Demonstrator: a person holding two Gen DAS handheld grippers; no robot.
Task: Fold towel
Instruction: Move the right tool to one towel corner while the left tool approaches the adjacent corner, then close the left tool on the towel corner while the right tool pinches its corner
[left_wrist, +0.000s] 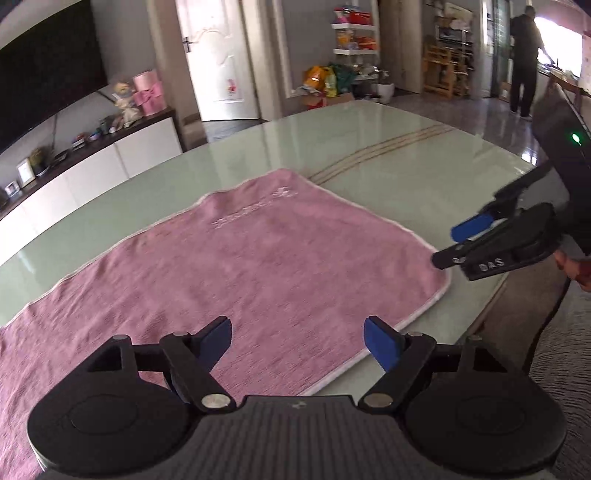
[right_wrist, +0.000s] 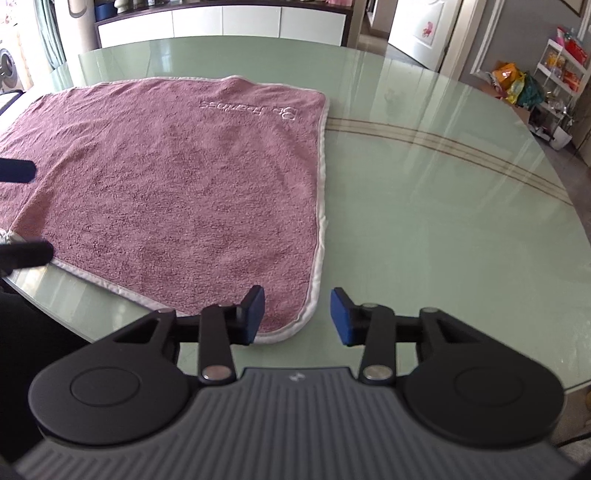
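Plainly, the towel (right_wrist: 177, 177) lies spread flat on the green glass surface (right_wrist: 443, 221), its long axis running away to the left of the right gripper (right_wrist: 297, 314). That gripper hovers with jaws parted, empty, straddling the towel's near right corner (right_wrist: 291, 328): one finger over the cloth, the other over bare glass. The left gripper (left_wrist: 297, 339) also stands wide and empty, hanging above the towel's near edge further along to the left. Each gripper is thus nearest its own end of the near hem. By my judgement the fold starts with pinching that hem and carrying it toward the far edge (right_wrist: 184, 79).
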